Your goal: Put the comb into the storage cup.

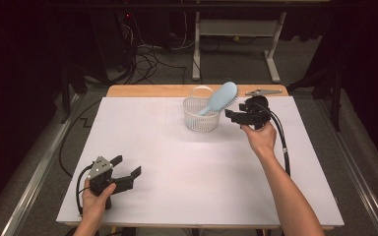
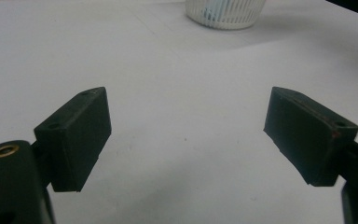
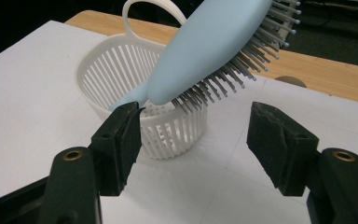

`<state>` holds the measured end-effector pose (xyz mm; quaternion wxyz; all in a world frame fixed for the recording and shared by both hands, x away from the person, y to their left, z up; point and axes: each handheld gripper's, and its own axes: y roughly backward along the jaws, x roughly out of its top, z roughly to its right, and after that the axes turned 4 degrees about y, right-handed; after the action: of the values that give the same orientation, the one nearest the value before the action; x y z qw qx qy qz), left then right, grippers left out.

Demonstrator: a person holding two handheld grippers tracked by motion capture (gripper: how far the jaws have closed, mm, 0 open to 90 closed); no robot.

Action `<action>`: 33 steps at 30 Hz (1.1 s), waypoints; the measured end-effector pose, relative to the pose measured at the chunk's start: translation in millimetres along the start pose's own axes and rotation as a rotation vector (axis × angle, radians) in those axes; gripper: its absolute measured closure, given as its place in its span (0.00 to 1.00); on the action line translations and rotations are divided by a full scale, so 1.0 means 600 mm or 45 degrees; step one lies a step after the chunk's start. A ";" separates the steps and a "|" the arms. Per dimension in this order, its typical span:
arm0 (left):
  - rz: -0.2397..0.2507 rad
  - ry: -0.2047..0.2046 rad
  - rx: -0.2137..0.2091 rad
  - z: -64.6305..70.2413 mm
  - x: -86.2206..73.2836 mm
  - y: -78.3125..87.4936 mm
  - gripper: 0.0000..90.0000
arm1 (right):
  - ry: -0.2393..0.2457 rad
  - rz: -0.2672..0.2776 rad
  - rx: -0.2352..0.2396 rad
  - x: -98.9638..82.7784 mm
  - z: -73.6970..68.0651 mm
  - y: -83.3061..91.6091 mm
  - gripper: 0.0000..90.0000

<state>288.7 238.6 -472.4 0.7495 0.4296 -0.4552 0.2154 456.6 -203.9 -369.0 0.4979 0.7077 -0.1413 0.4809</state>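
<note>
A light blue hairbrush (image 1: 220, 98) leans in a white slatted basket (image 1: 201, 114) at the far middle of the table, handle down inside, bristled head sticking out over the right rim. In the right gripper view the hairbrush (image 3: 205, 46) crosses above the basket (image 3: 144, 107), bristles facing down. My right gripper (image 1: 231, 115) stands just right of the basket, jaws open and empty, pointing left at it; the gripper (image 3: 193, 135) has nothing between its pads. My left gripper (image 1: 128, 166) rests at the near left, open and empty, also seen as the left gripper (image 2: 186, 135) over bare white surface.
A white sheet (image 1: 177, 167) covers the table, with a wooden edge (image 1: 142, 91) at the back. A metal clip (image 1: 263, 92) lies on the wood at the back right. The basket's base (image 2: 226, 11) shows far ahead of the left gripper.
</note>
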 end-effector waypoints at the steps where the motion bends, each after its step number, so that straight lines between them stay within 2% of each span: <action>1: 0.000 0.000 0.000 0.000 0.000 0.000 0.17 | 0.000 0.001 0.001 -0.001 0.001 0.001 0.40; 33: 0.002 0.003 0.001 0.000 0.000 0.000 0.17 | -0.021 0.033 0.001 -0.030 0.019 0.034 0.40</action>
<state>288.7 238.4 -472.5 0.7498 0.4292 -0.4545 0.2167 439.8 -227.6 -372.9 0.4900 0.7100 -0.1544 0.4816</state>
